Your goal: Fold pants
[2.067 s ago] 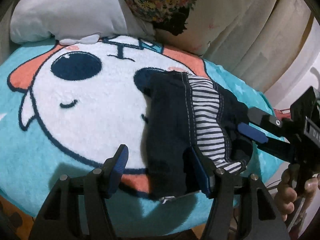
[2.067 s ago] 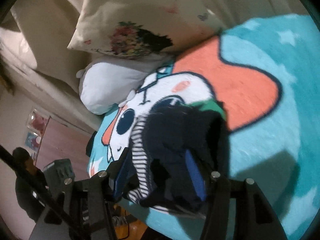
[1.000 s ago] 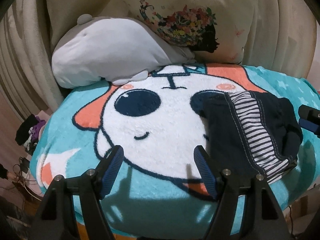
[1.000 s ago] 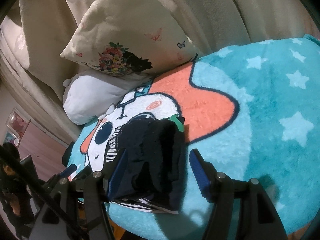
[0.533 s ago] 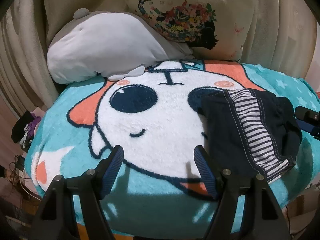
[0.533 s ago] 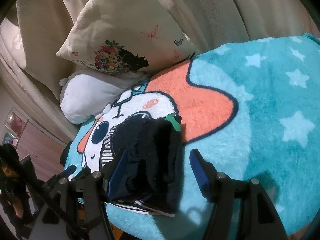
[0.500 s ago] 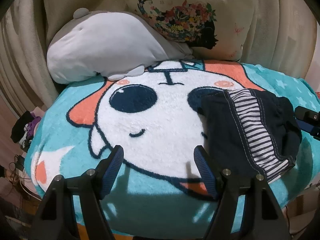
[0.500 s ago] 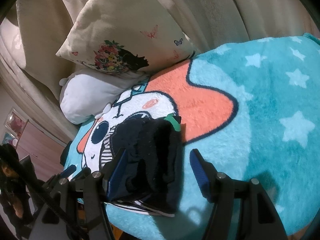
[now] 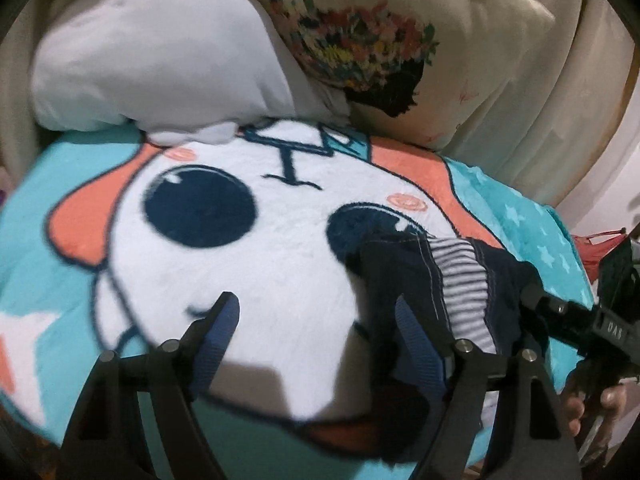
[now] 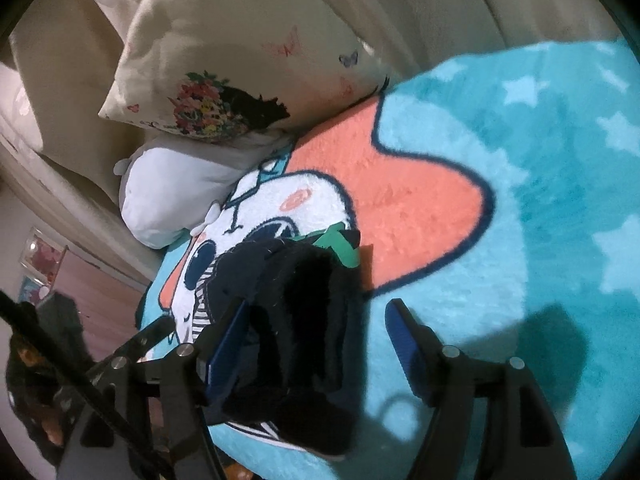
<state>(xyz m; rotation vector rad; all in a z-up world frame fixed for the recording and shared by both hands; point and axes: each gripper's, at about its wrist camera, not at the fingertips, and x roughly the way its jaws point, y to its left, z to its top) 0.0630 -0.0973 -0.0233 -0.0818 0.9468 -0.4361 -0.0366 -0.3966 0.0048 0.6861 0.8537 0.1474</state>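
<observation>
The folded dark navy pants, with a striped lining band, lie on the right part of a cartoon-face blanket. My left gripper is open and empty, its right finger at the pants' left edge. The right gripper's body shows at the right edge of the left wrist view, reaching into the pants. In the right wrist view the pants are a dark bundle with a green tag. My right gripper is open, its jaws either side of the bundle's near end.
A grey-white plush pillow and a floral cream cushion lie at the back of the blanket. Cream curtains hang behind. The teal starred blanket spreads to the right. A pink door shows far left.
Both grippers have moved in close to the pants. The left one has shifted right and nearer; the right one now has its open jaws around the bundle's near end.
</observation>
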